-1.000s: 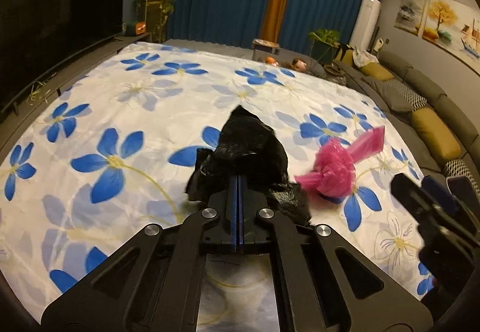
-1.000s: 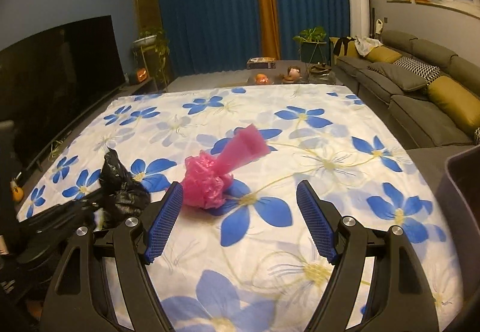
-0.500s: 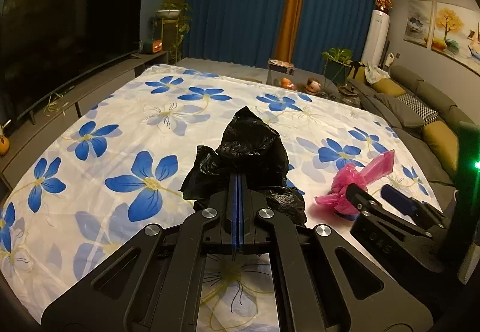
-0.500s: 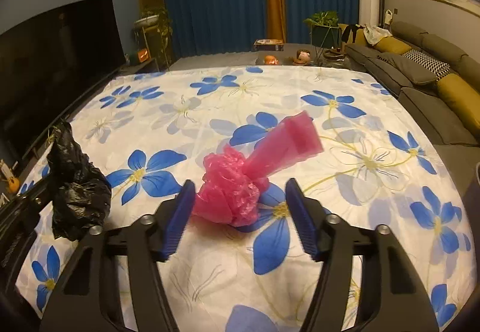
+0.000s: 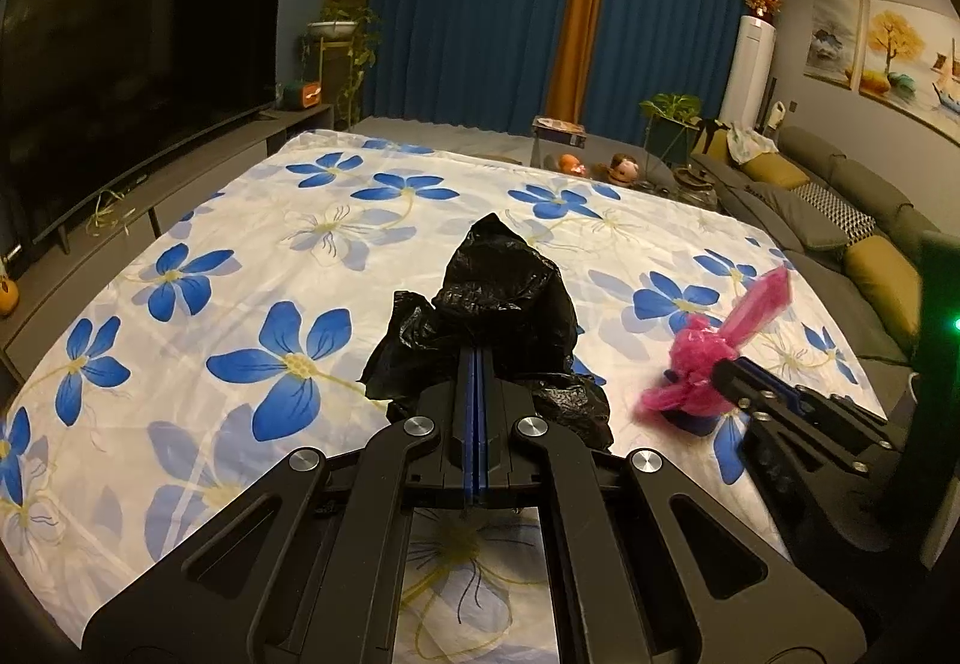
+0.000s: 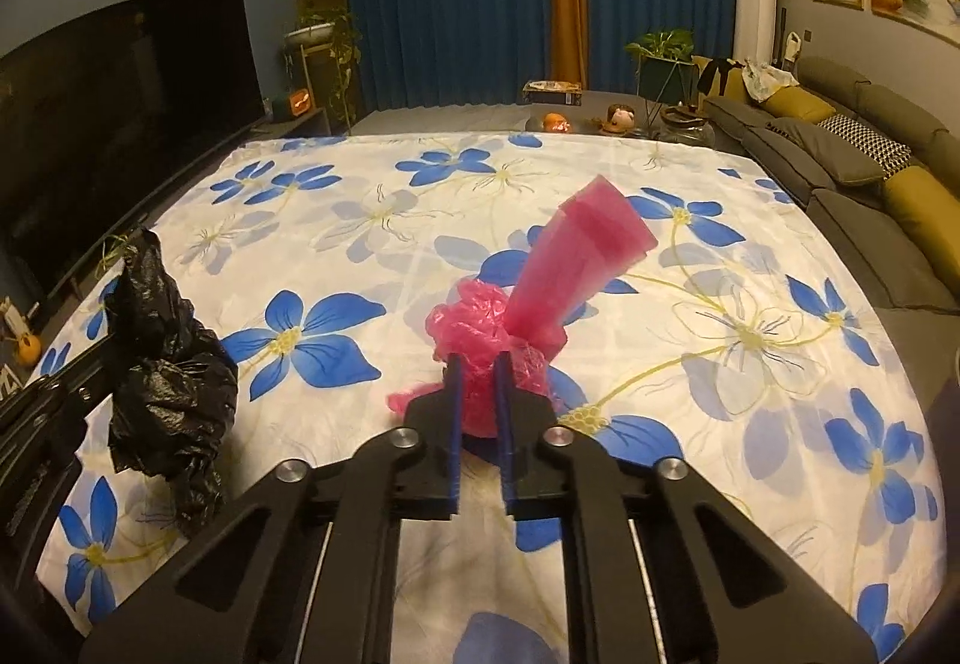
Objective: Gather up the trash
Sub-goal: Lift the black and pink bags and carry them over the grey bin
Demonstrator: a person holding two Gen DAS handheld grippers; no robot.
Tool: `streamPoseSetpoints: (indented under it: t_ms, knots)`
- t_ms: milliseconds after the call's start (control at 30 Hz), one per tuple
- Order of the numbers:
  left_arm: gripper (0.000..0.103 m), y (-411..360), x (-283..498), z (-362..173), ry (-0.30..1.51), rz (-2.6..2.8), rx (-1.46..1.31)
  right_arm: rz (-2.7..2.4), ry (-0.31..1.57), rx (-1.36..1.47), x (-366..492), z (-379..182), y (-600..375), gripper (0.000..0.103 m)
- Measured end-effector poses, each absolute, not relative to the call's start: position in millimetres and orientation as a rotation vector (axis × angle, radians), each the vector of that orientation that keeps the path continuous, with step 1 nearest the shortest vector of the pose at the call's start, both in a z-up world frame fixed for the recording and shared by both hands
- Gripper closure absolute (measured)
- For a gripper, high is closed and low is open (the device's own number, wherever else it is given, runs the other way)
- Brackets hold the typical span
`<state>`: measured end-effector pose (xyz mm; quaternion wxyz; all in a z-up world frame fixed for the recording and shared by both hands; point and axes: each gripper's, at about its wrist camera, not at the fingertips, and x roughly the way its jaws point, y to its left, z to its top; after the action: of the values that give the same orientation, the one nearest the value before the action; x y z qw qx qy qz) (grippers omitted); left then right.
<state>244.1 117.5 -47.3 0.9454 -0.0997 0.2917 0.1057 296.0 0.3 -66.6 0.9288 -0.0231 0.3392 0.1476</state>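
Now: both claws loaded, lift pending

Left claw point(image 5: 477, 364) clamped flat on black bag point(image 5: 498, 304), held clear of the sheet point(image 5: 240, 256). Right claw point(image 6: 478, 382) has just been closing; its pads now pinch the crumpled base of the pink bag point(image 6: 498, 328), which rests mid-sheet. Judgement: thin film slips, so keep the squeeze firm and raise straight up, slowly. No legible writing or brands anywhere.

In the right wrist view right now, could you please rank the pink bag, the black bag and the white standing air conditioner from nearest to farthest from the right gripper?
1. Pink bag: pinched between the right gripper's pads, centre.
2. Black bag: off to the left, over the flowered sheet.
3. White air conditioner: upright against the far curtains, right.
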Motion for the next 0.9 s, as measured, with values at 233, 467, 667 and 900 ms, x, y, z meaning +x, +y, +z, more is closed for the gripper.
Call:
streamPoseSetpoints:
  t_ms: [233,467,667,900]
  knots:
    - [0.103,106.2,238.6,-43.0,0.577,0.192,-0.177,0.284,0.631,-0.009,268.8,-47.2,-33.4,0.101]
    - [0.103,78.2,220.9,-27.6,0.542,0.141,-0.134,0.266,0.571,0.018,233.5,-29.0,-72.1,0.101]
    - [0.103,42.1,205.2,-8.9,0.507,0.067,-0.099,0.237,0.506,0.045,201.5,-10.4,-110.8,0.101]
    - [0.103,-36.3,191.1,18.7,0.455,-0.098,-0.045,0.166,0.426,0.065,165.9,10.1,-167.9,0.101]
